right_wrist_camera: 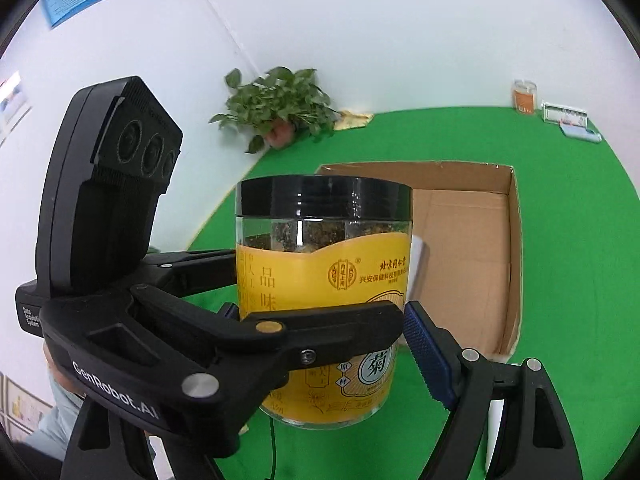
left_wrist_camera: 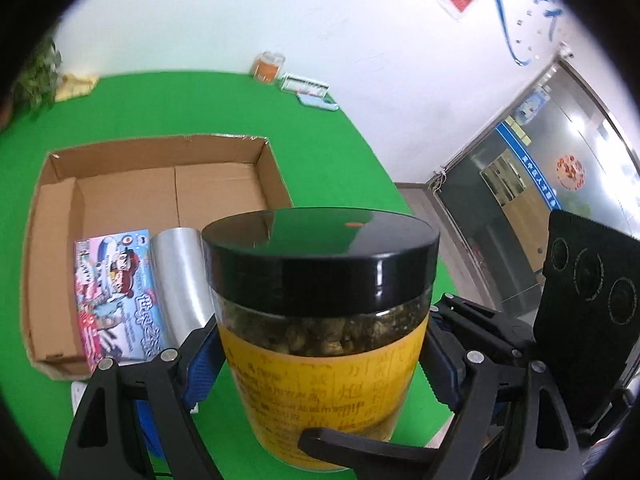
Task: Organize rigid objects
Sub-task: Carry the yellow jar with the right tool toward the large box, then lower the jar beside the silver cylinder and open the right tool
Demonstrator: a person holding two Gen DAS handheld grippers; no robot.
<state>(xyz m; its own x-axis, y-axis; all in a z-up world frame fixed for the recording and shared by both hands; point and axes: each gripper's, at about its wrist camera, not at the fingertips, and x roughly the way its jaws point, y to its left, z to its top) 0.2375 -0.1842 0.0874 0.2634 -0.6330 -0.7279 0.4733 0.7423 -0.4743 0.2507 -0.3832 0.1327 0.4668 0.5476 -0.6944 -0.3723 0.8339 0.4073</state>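
left hand-held gripper (left_wrist_camera: 320,356) clamped, right hand-held gripper (right_wrist_camera: 400,344) spread

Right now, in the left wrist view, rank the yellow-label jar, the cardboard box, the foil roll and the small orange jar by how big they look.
1. cardboard box and yellow-label jar: similar on screen, though the jar is far nearer the camera, so unranked.
2. foil roll
3. small orange jar

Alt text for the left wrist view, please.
The left tool grips a black-lidded, yellow-labelled jar above a green table. Behind it, an open cardboard box holds a colourful packet and a silver roll; the right tool's finger crosses the jar's front.
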